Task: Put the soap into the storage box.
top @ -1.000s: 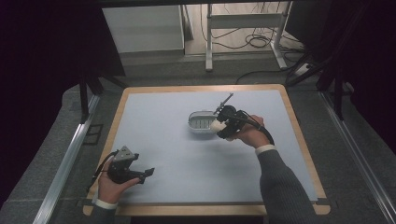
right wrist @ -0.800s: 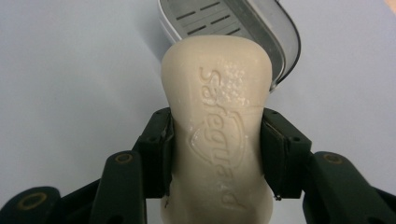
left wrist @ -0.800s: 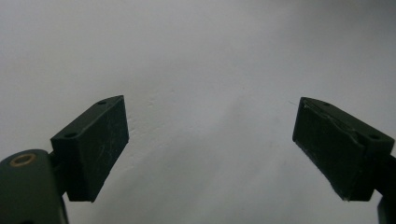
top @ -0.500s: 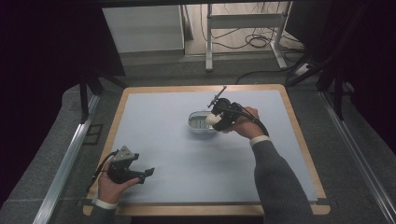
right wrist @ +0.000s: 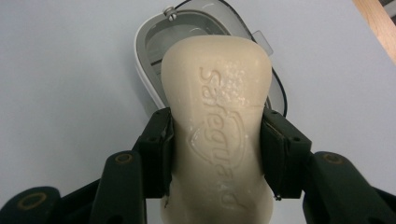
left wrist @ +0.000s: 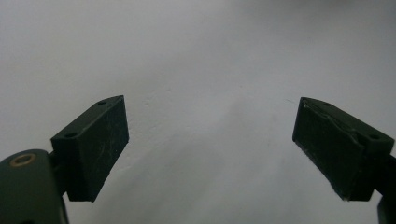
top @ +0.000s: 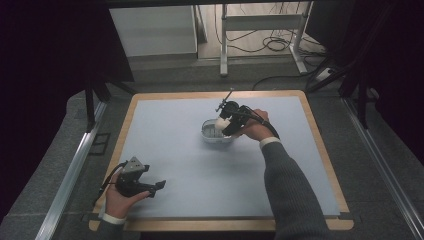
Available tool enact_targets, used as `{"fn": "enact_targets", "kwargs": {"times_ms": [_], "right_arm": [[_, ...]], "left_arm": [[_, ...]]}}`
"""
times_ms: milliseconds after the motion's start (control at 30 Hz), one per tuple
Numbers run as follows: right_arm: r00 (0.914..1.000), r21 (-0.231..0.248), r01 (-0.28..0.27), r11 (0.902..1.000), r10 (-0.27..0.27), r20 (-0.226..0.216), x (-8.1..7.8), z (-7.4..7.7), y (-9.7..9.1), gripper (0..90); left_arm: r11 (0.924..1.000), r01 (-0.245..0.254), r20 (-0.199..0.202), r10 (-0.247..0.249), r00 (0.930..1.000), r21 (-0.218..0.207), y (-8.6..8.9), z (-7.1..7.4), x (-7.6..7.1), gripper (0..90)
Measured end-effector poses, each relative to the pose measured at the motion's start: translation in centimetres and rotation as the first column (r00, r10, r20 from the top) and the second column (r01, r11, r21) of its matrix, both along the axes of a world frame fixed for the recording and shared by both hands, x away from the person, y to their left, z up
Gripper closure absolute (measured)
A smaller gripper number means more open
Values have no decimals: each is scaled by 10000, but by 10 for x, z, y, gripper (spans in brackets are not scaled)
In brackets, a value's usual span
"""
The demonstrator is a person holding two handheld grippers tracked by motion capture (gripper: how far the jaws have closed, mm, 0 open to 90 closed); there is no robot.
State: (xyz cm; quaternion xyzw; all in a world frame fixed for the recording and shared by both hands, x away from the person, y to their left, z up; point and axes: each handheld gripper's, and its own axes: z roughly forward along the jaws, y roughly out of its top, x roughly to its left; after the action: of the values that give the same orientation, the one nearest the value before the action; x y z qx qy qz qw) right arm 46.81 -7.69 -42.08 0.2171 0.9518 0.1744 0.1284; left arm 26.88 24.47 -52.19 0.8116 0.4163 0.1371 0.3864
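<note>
Now the right hand (top: 252, 129) reaches fwd over the pale grey tabletop (top: 300, 165), sleeved forearm stretched from the near edge toward the middle, wrist bent so the right claw (top: 223, 125) tips down over the shallow oval white-and-grey soap dish (top: 214, 134). Its two black jaws are closed on the narrow waist of a cream-coloured moulded bar of soap (right wrist: 218, 135), one pad on each side, embossed lettering facing the right gripper view's camera. The bar's far end hangs directly above the dish (right wrist: 154, 46), covering much of its basin; can't tell whether soap touches dish yet.

Left hand (top: 122, 192) rests low on the tabletop, well apart from the dish, toward the near-left corner, palm wrapped round the left claw (top: 157, 186), which points roughly toward the tabletop's middle. In the left gripper view its jaws stand wide apart w/ nothing between them, bare grey surface behind.

Vs. 1 s ago: right hand and claw have moved a bit farther from the person and slightly leftward, so the soap now sits more squarely over the dish rather than at its right rim. Dish hasn't shifted. Left hand and claw unchanged.
</note>
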Motion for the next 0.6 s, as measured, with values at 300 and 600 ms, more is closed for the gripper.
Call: {"fn": "enact_targets", "kwargs": {"times_ms": [300,600], "right_arm": [[9998,113,-201,9997,200,55,12,-6,9,493],[9975,-146,-695,9975,697,146,18,-17,20,492]], "left_arm": [[10000,-10,-39,10,10000,78,-1,-1,1,111],[10000,20,-33,-20,10000,78,-1,-1,0,111]]}}
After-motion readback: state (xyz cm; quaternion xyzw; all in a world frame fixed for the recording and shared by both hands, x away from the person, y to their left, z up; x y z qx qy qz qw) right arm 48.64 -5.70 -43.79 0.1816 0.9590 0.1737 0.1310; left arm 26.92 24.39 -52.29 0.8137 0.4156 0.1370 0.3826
